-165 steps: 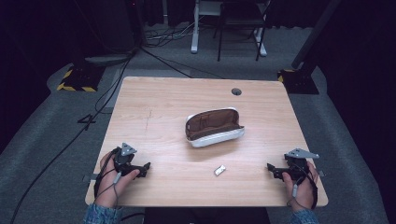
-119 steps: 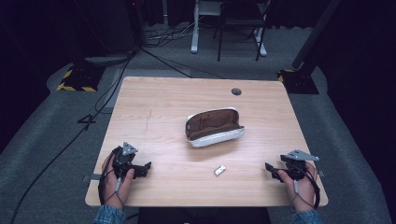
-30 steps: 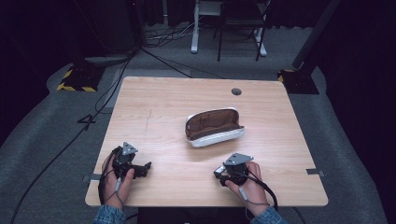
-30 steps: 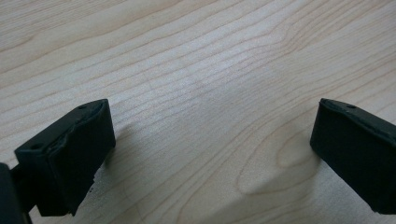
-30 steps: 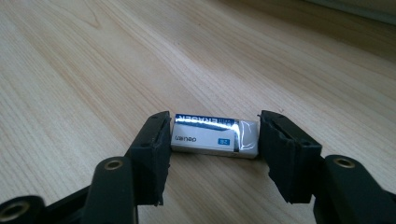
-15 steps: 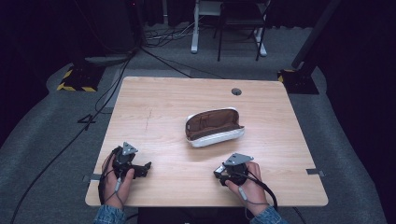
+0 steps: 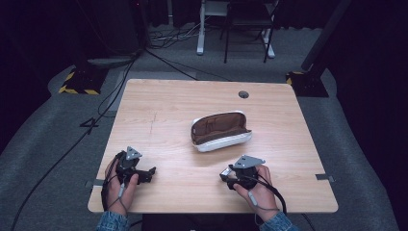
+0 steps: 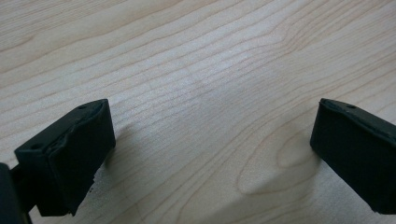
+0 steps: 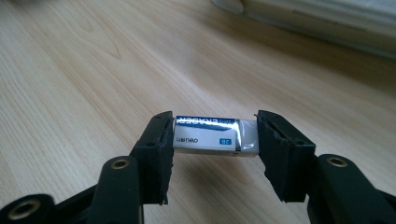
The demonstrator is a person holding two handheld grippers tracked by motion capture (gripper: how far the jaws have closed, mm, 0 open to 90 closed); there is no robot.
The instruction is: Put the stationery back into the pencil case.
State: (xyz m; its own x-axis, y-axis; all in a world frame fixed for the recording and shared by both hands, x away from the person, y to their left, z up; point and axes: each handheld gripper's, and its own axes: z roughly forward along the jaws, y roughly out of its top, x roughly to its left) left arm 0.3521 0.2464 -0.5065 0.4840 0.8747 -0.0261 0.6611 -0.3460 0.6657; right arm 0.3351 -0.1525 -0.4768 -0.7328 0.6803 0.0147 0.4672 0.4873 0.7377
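Your right gripper (image 9: 212, 140) is clamped on the eraser (image 9: 212, 136), one jaw pressed against each short end; it sits low over the table (image 7: 168, 110), just in front of the open pencil case (image 7: 220, 131). Your left gripper (image 8: 210, 154) rests near the table's front left edge with its jaws spread wide apart; nothing lies between them but bare wood.

Black grippers (image 7: 225, 174) (grey three-cornered plates), black cables, denim sleeves (image 7: 111, 222)
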